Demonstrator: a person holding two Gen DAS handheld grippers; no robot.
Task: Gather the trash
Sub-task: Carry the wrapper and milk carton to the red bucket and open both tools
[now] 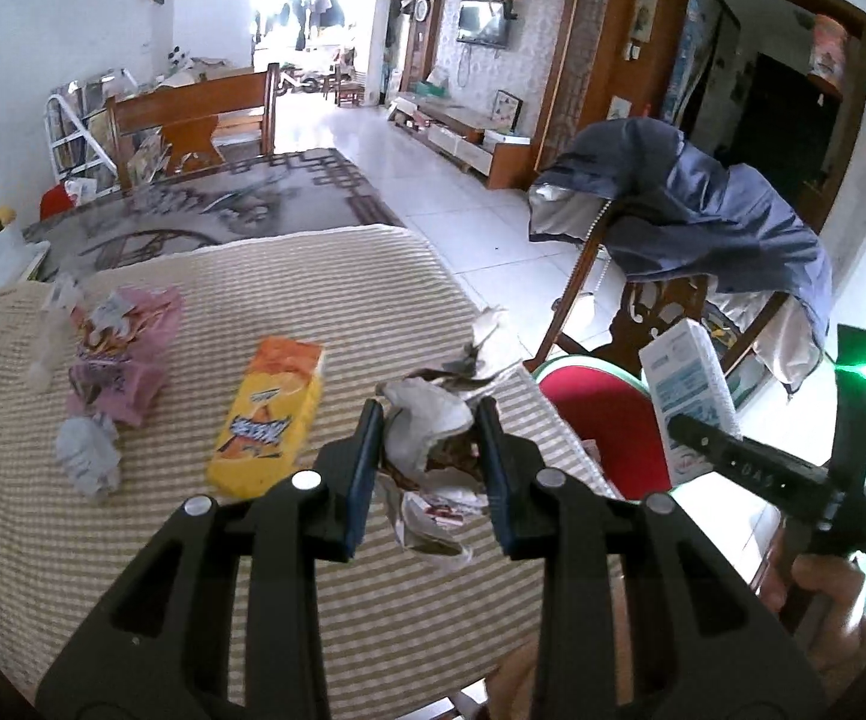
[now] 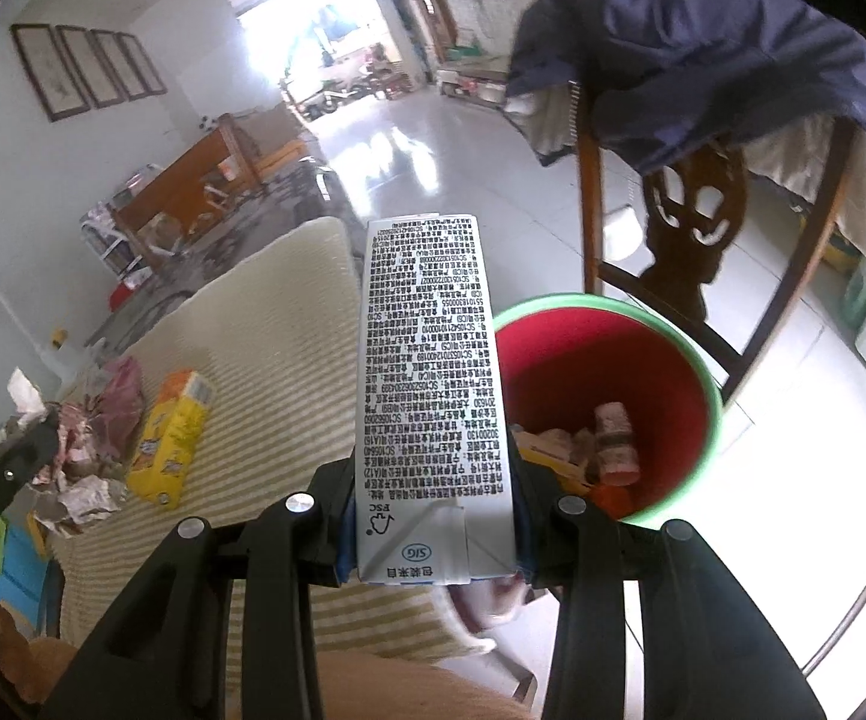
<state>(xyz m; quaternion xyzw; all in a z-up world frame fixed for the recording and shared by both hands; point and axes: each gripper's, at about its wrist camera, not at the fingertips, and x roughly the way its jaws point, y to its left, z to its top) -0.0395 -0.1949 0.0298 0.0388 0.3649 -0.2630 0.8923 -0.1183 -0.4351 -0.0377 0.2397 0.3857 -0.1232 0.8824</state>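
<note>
nearest in the left wrist view, the left gripper (image 1: 430,420) has its 2 fingers on either side of a crumpled paper wad (image 1: 433,438), a white and brown bundle resting on the striped tablecloth (image 1: 325,300). the jaws stand at a medium gap and both pads look to touch the wad; i cannot tell how firmly they press.

at 10 o'clock from that wad lies a yellow and orange snack box (image 1: 268,420), flat on the cloth and well apart from it. further toward 9 o'clock sit a small grey paper ball (image 1: 88,459) and a pile of pink wrappers (image 1: 124,354), the ball just beside the pile's near edge. another twist of white paper (image 1: 490,324) lies at the table's far right edge, at 1 o'clock from the held wad.

in the right wrist view, the right gripper (image 2: 433,546) is closed on a white milk carton (image 2: 430,396) covered in small black print, gripped near its base with its long side running away from the camera. its far end sits over the table edge. at 2 o'clock from the carton, on the floor beside the table, stands a red bucket with a green rim (image 2: 694,354), with several pieces of trash at its bottom.

beyond the bucket, at 1 o'clock, a carved wooden chair (image 2: 688,228) carries a blue jacket (image 2: 703,48) draped over its back. farther off, a glossy white tiled floor (image 2: 433,138) runs toward a bright doorway at 12 o'clock.
</note>
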